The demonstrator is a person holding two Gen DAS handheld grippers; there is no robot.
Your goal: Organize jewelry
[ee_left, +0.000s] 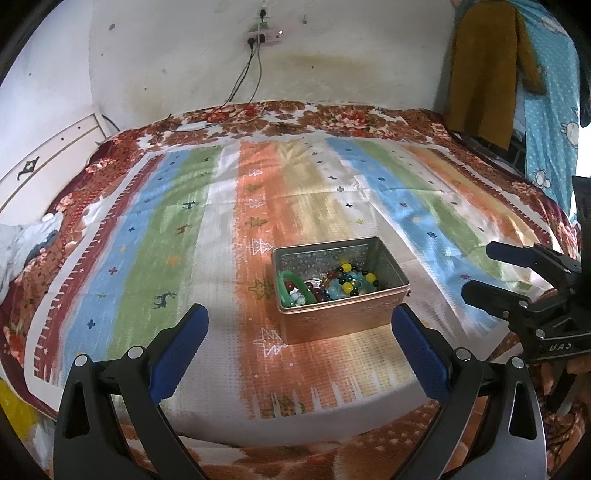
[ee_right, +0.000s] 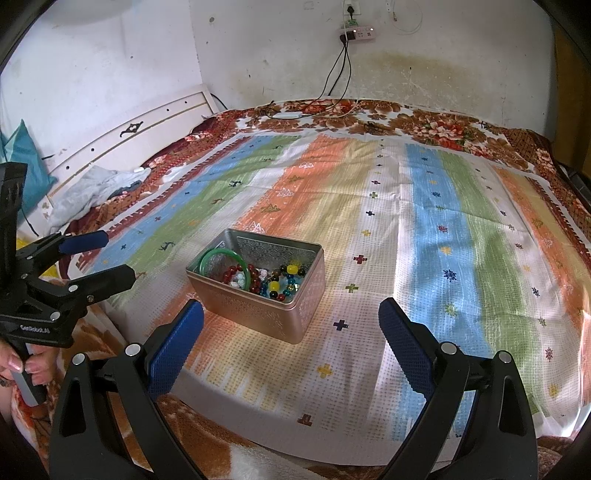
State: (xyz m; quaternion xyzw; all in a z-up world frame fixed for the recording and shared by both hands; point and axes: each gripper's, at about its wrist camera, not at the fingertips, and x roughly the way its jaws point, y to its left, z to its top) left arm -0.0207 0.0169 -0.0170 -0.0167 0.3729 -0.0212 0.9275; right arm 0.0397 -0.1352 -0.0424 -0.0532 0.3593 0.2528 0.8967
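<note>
An open metal tin [ee_left: 338,316] [ee_right: 258,312] stands on the striped cloth on the bed. It holds a green bangle [ee_left: 287,286] [ee_right: 221,255] and several bead bracelets [ee_left: 347,282] [ee_right: 275,281] in red, yellow, blue and dark colours. My left gripper [ee_left: 301,325] is open and empty, just in front of the tin; it also shows at the left of the right wrist view [ee_right: 110,258]. My right gripper [ee_right: 291,321] is open and empty, in front of and right of the tin; it also shows at the right of the left wrist view [ee_left: 476,269].
The striped cloth [ee_left: 184,240] [ee_right: 424,229] covers most of the bed over a floral blanket [ee_left: 332,118]. Cables and a white charger [ee_right: 288,115] lie at the far edge below a wall socket strip [ee_right: 356,34]. Crumpled clothes [ee_right: 96,188] lie by the headboard. Hanging clothes [ee_left: 487,70] are at far right.
</note>
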